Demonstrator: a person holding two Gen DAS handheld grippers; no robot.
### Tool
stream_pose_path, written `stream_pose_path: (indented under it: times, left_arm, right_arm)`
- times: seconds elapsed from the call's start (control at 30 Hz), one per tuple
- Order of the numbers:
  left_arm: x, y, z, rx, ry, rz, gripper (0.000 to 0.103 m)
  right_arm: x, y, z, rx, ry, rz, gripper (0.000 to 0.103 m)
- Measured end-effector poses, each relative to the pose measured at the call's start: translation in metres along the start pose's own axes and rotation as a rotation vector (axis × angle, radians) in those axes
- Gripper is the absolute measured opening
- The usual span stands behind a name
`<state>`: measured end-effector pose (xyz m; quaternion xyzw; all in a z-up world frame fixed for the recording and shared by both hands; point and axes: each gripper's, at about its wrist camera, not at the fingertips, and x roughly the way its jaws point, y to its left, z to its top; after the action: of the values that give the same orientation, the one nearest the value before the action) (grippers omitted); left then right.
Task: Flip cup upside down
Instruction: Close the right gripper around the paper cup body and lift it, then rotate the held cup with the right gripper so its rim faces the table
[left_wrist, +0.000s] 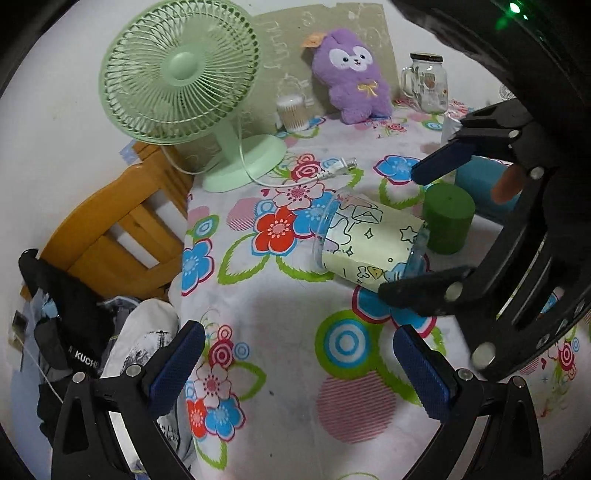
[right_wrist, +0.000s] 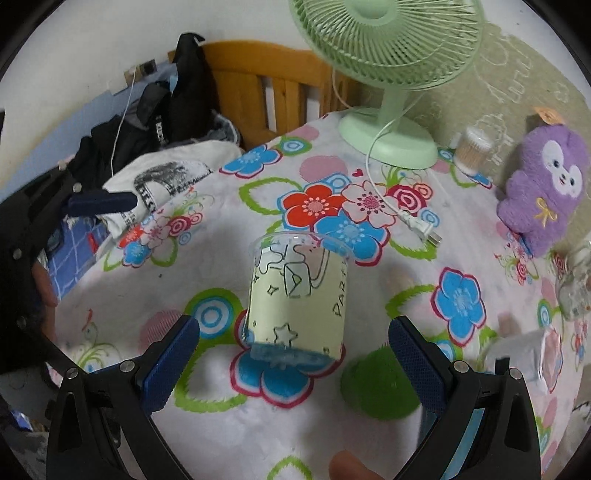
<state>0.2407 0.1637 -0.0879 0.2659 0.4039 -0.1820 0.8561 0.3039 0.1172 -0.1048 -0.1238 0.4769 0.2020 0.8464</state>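
Both pairs of my fingers stand wide and hold nothing. My right gripper (right_wrist: 293, 363) brackets the base end of the cup (right_wrist: 297, 295), apparently lined up to grasp it; the cup lies on its side on the bench (right_wrist: 229, 417), mouth pointing away. My left gripper (left_wrist: 299, 369) hangs back, leaving room. Whether the cup touches the green block (right_wrist: 380, 386) beside it I cannot tell.

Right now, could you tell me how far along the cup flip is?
Done: nothing that shows. The cup is tipped over, mouth facing the fan, neither upright nor inverted. In hand: the right hand-held gripper is open with its fingers either side of the cup's base; the left hand-held gripper is open and empty. Left: grip, turn it mouth down, release.
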Motion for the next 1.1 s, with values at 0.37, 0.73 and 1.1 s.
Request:
stream_pose_path:
  times: [0.37,0.73,1.1]
  left_arm:
    - [0.015,0.006,-0.002,-0.005,0.031,-0.006,0.103]
    - [-0.029,-0.007,-0.016,-0.006,-0.056,-0.038,0.103]
    - [-0.088,-0.070,-0.063,0.078,-0.136,-0.172,0.103]
  right_arm:
    - [0.037,-0.004,0.006,0.024,0.114,0.047,0.065]
    - [-0.020,0.004,-0.017,0.112,0.025,0.051,0.064]
    - [-0.082,0.017,-0.109,0.309,-0.013,0.039,0.064]
